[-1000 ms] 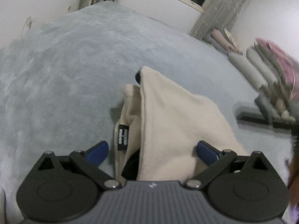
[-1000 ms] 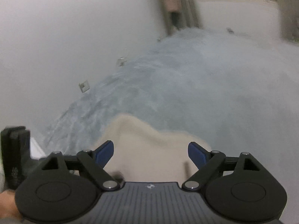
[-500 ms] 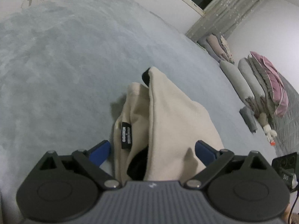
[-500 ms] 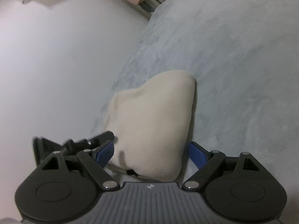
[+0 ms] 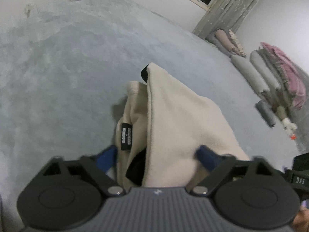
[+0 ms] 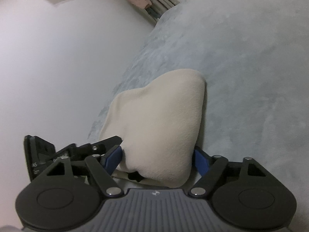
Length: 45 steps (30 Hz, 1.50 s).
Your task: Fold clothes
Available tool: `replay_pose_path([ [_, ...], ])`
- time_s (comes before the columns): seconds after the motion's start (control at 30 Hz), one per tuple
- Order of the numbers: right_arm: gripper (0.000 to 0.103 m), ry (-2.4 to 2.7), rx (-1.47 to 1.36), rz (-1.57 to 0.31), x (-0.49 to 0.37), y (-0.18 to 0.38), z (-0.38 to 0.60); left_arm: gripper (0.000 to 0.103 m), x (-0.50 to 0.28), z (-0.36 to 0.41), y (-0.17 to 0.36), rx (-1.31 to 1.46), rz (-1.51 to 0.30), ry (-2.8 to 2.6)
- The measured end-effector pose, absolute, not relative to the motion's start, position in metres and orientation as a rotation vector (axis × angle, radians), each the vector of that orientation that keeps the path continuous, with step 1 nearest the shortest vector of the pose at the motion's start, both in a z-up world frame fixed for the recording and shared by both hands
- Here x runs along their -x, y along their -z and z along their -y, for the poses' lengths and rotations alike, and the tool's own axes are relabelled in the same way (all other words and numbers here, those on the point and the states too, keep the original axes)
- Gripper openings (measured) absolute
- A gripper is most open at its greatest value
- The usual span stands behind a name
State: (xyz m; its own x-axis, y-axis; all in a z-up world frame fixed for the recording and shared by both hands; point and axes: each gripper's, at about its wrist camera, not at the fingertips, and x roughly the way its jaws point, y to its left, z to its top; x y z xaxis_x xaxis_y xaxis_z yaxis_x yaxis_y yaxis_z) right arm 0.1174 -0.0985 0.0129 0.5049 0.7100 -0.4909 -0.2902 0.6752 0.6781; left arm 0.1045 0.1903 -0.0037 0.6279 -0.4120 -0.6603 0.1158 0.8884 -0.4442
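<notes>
Cream garment (image 5: 173,119) between pads of both closing tools, left tool (image 5: 157,155), right tool (image 6: 157,159)

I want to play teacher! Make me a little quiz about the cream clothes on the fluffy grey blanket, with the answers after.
1. True or false: the cream garment lies on a grey blanket.
2. What colour is the tag sewn on the garment? A) black B) red C) yellow
3. Fill in: the left gripper and the right gripper each have the ____ between their blue fingers.

Key: 1 true; 2 A; 3 garment. Both grippers are closing on the cloth; whether they already pinch it is not clear.
</notes>
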Motion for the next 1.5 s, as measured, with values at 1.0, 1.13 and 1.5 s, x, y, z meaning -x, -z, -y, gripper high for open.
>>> replay_pose_path([
  [1.0, 0.069, -0.64, -0.632, -0.856, -0.121, -0.013, 0.116, 0.085, -0.103, -0.187, 0.01, 0.475, -0.841, 0.353],
  [1.13, 0.063, -0.631, -0.598, -0.848, -0.121, -0.013, 0.114, 0.071, -0.101, -0.189, 0.01, 0.498, -0.829, 0.335],
  [1.5, 0.053, -0.585, -0.348, -0.777, -0.113, -0.035, 0.089, 0.043, -0.101, -0.194, 0.005, 0.592, -0.807, 0.308],
])
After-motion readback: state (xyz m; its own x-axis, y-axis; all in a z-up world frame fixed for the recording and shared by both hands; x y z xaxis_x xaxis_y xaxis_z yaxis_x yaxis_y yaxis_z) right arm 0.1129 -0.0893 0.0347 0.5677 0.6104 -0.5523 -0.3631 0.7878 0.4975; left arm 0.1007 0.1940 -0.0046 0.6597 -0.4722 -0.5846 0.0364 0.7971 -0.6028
